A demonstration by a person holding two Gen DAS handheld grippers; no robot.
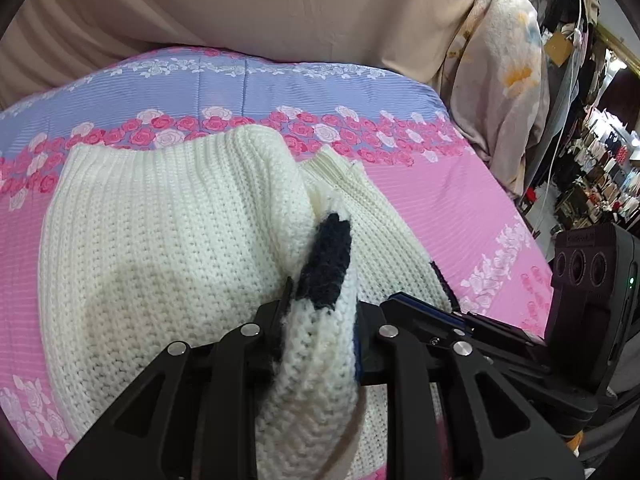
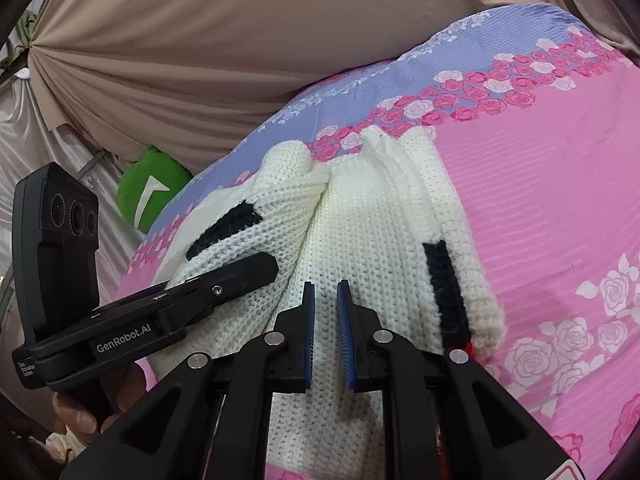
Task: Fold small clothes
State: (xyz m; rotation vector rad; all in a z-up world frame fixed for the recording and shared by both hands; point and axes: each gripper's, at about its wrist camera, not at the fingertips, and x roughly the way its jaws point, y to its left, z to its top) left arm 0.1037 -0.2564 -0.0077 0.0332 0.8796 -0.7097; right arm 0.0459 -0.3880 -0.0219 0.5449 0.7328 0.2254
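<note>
A small cream knit sweater (image 1: 160,248) with black patches lies on the pink and lilac floral bedspread (image 1: 440,208). My left gripper (image 1: 320,320) is shut on a raised fold of the sweater that carries a black patch (image 1: 328,264). In the right wrist view the sweater (image 2: 360,232) lies bunched, with black stripes at left (image 2: 224,232) and right (image 2: 446,288). My right gripper (image 2: 325,292) hovers just over the sweater's near part, its blue-padded jaws slightly apart with nothing between them. The left gripper's body (image 2: 180,304) shows at the left.
Beige drapes (image 1: 280,8) hang behind the bed. A floral cloth (image 1: 500,80) hangs at the bed's right corner, with cluttered shop racks (image 1: 600,176) beyond. A green bag (image 2: 152,188) sits past the bed's left edge. The right gripper's body (image 1: 588,280) is at the right.
</note>
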